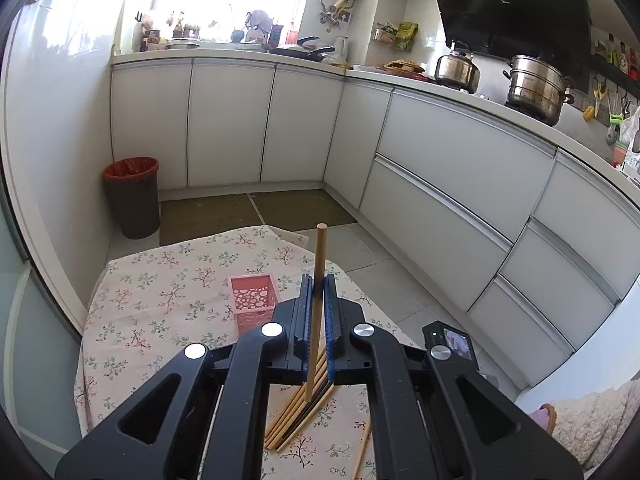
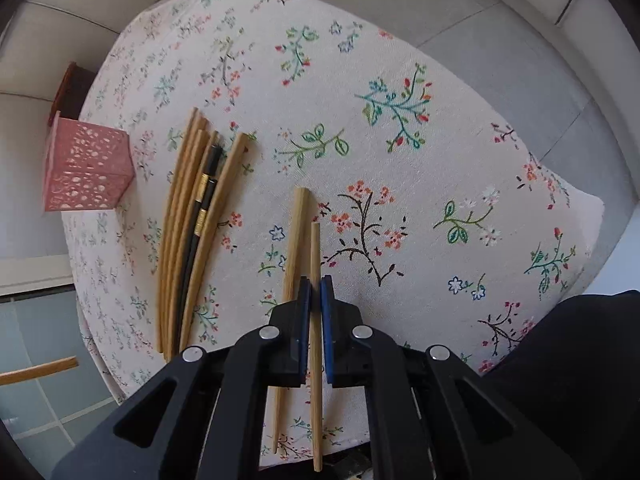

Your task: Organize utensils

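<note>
My left gripper (image 1: 318,280) is shut on a bamboo chopstick (image 1: 319,256) and holds it upright above the floral-cloth table (image 1: 168,280). A pink perforated holder (image 1: 254,300) stands just left of it; it also shows in the right wrist view (image 2: 86,168). My right gripper (image 2: 315,282) is shut on another bamboo chopstick (image 2: 315,248), held over the cloth. A loose bamboo chopstick (image 2: 295,240) lies just left of it. A bundle of bamboo and black chopsticks (image 2: 192,216) lies near the holder and shows under the left gripper (image 1: 300,412).
The table (image 2: 400,160) is small with edges close on all sides. A brown bin with a red liner (image 1: 132,196) stands on the floor by white cabinets (image 1: 440,184). Pots sit on the counter (image 1: 536,88). Another chopstick end (image 2: 40,370) shows at lower left.
</note>
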### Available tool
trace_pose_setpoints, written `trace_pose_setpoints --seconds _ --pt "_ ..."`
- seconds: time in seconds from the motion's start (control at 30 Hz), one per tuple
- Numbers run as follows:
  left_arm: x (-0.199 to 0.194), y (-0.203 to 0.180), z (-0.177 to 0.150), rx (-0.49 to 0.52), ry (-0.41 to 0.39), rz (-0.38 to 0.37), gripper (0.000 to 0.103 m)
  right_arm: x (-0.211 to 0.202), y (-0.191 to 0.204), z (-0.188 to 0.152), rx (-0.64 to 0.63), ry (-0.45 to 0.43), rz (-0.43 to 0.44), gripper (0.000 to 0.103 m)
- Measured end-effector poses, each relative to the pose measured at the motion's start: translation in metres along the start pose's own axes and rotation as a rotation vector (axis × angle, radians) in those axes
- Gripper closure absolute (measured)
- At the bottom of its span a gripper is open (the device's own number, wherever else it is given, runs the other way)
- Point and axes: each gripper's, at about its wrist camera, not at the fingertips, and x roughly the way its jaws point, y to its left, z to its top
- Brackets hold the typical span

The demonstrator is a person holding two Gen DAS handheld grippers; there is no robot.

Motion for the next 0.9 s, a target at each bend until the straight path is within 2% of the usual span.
trace_pose_setpoints --seconds 0.23,0.4,0.57,0.67,0.73,0.77,0.8,0.83,0.9 --pt "-0.004 -0.011 0.006 0.002 -0.019 0.017 0.098 -0.099 0.008 -0.01 -0.128 -0.204 0.186 0.097" --pt "0.0 -0.01 0.023 -0.016 -0.033 0.048 0.098 -0.163 0.043 0.0 -0.184 -0.352 0.312 0.097" --pt "0.005 -0.011 0.034 -0.013 -0.026 0.052 0.098 -0.203 0.058 0.004 -0.233 -0.466 0.328 0.097" --pt "0.009 0.0 0.028 -0.054 -0.001 0.046 0.097 -0.2 0.053 0.004 -0.243 -0.458 0.326 0.097" --pt "0.019 0.027 0.02 -0.171 0.065 0.077 0.092 -0.196 0.051 0.004 -0.245 -0.444 0.327 0.097" --pt "0.028 0.045 0.015 -0.243 0.121 0.096 0.068 -0.196 0.049 0.003 -0.248 -0.442 0.327 0.097" --pt "0.045 0.07 0.005 -0.338 0.206 0.116 0.036 -0.194 0.048 0.003 -0.251 -0.442 0.327 0.097" --pt "0.06 0.09 -0.003 -0.4 0.26 0.132 0.027 -0.191 0.047 0.004 -0.251 -0.439 0.329 0.097" --pt "0.106 0.137 -0.026 -0.516 0.402 0.216 0.033 -0.187 0.046 0.007 -0.244 -0.42 0.343 0.097"
